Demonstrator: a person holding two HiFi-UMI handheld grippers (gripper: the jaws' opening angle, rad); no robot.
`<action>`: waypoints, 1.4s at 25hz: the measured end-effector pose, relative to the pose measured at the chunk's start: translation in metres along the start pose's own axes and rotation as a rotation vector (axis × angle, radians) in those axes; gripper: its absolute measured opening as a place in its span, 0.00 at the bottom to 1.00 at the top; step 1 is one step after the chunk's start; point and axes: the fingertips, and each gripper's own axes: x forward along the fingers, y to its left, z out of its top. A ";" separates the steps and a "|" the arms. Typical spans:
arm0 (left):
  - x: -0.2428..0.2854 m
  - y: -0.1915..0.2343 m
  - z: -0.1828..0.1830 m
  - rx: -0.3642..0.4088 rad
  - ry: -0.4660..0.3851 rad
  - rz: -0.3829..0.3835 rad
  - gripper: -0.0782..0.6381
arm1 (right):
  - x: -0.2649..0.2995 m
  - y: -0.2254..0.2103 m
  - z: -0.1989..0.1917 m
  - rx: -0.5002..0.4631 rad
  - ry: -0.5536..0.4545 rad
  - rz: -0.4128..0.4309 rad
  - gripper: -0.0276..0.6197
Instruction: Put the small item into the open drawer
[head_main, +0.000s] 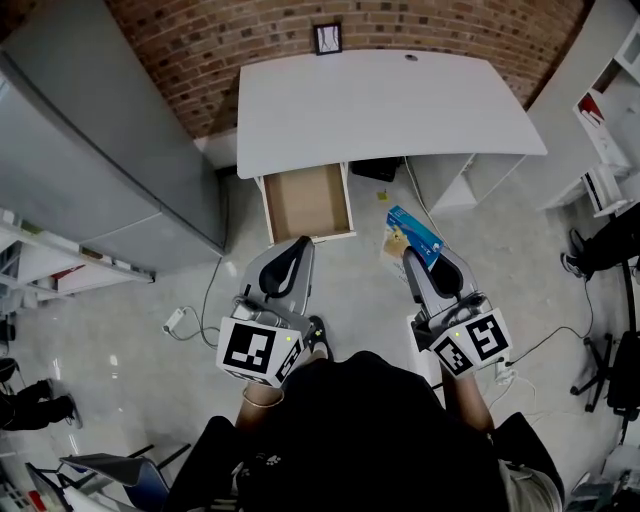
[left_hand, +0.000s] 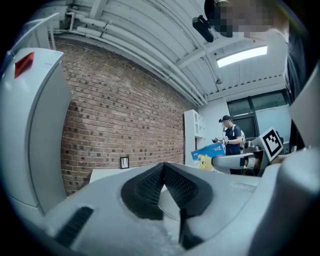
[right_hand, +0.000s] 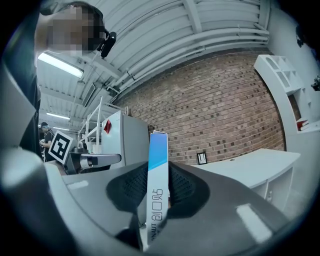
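Right tongs (head_main: 410, 262): clamped on the flat faces of the blue box (head_main: 415, 233).
Left tongs (head_main: 297, 250): jaws together, empty.
Box position: in the air, right of the open drawer (head_main: 308, 203), not over it.
Drawer: pulled out under the white desk (head_main: 380, 100).
Step, my reckoning: carry left over the drawer, lower inside, then release.

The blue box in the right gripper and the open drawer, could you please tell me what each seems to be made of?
Blue box: probably printed cardboard, slightly glossy; thin edge, folded flap, printed lettering. Open drawer: smooth white walls, likely laminated board; matte brown bottom looks like fibreboard or bare wood, hard to tell which.
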 end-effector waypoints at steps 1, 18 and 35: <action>0.002 0.006 -0.001 -0.004 -0.002 0.002 0.10 | 0.007 0.000 0.000 -0.002 0.003 0.002 0.18; 0.035 0.076 -0.005 -0.012 0.011 -0.060 0.10 | 0.108 0.012 -0.003 -0.014 0.050 0.046 0.18; 0.028 0.148 -0.005 -0.008 -0.025 -0.085 0.10 | 0.166 0.029 -0.010 -0.061 0.057 0.008 0.18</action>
